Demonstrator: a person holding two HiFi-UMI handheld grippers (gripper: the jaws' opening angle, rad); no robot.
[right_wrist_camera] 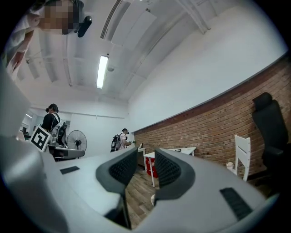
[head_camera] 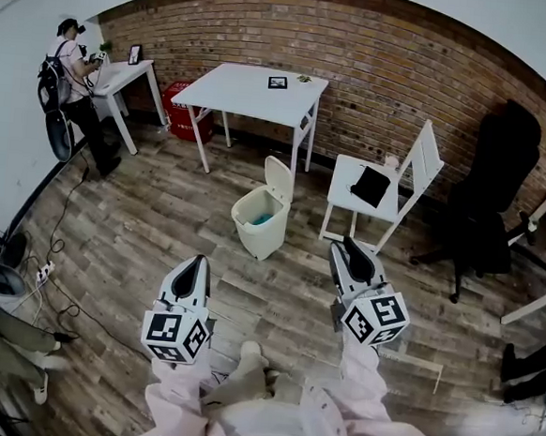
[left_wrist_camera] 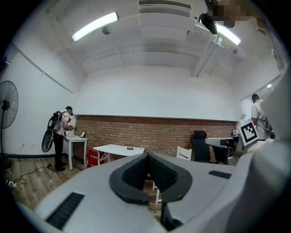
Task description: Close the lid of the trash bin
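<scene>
Trash bin (head_camera: pixel 258 223) position: it stands on the wood-plank floor (head_camera: pixel 150 222), just in front of the white tabletop (head_camera: pixel 259 91) and to the left of the white chair (head_camera: pixel 381 188). Its lid (head_camera: pixel 278 178) is raised, standing upright at the back edge of the bin, and something teal shows inside the open bin.

Left hand-held gripper (head_camera: pixel 194 264): you hold it out in front of you, roughly level, below and to the left of the bin in the head view and well apart from it. Its marker cube (head_camera: pixel 175 335) faces the head camera. In the left gripper view, the left hand-held gripper (left_wrist_camera: pixel 146 159) has its two pads pressed together at the tip, with nothing between them.

Right hand-held gripper (head_camera: pixel 353 249): you hold it forward at about the same reach, below and to the right of the bin and near the front legs of the chair, not touching either. In the right gripper view, the right hand-held gripper (right_wrist_camera: pixel 146 157) has its jaws standing apart with a clear gap. Only floor shows through the gap, so it grips nothing.

Both forearms, in pale sleeves (head_camera: pixel 364 379), extend side by side from the lower edge of the head view. A brick wall (head_camera: pixel 407 72) runs behind the furniture.
</scene>
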